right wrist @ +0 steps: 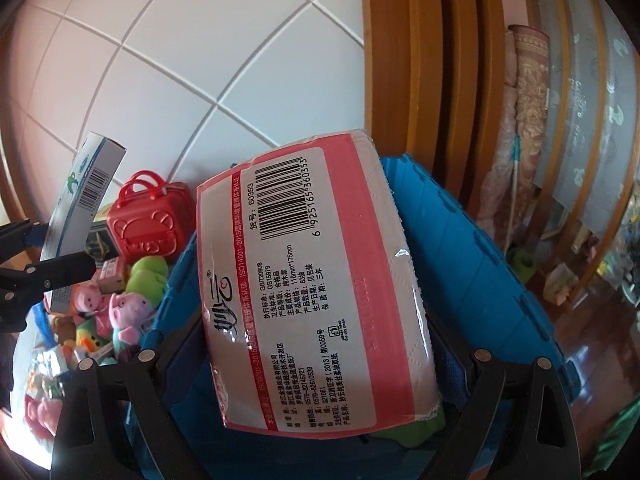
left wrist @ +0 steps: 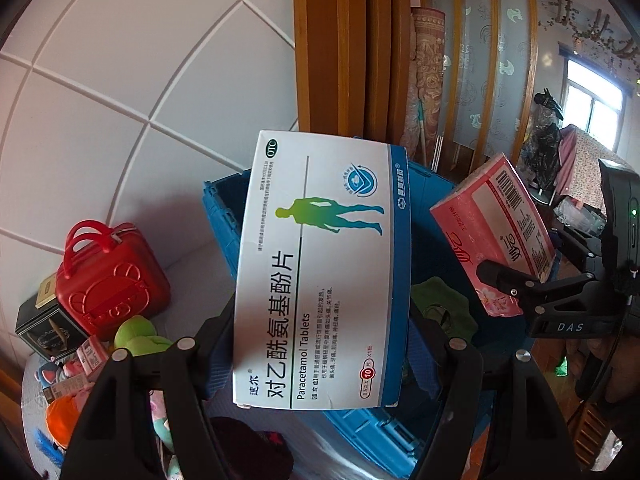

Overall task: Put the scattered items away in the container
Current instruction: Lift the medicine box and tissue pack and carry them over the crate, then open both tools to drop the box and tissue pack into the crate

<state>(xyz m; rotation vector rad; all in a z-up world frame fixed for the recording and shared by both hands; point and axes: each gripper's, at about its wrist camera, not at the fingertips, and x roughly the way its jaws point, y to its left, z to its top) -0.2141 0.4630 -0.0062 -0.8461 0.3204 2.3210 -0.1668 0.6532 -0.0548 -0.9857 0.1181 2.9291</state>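
- Above the blue crate (left wrist: 224,216), two items were held at once, one in each gripper.
- The paracetamol box (left wrist: 320,276) was pinched across its short width by the left gripper (left wrist: 320,344), its long axis running forward along the fingers and away from the camera, tilted upward.
- The pink tissue pack (right wrist: 316,280) was clamped at its near end by the right gripper (right wrist: 316,364), its long axis likewise pointing forward and upward, over the open crate.
- In the left wrist view the tissue pack was seen to the right of the medicine box, the two well apart, with the crate's interior and something green lying below and between them.
- The right gripper was judged the nearer to a release: its pack hung squarely over the crate mouth, whereas the medicine box hung over the crate's left rim.
- The coming move was judged to turn on lowering each item along its long axis into the crate before the fingers were spread.
- Left of the crate, a red toy case (right wrist: 154,220) and a heap of plush toys (right wrist: 124,304) were left lying on the table, not yet tidied.
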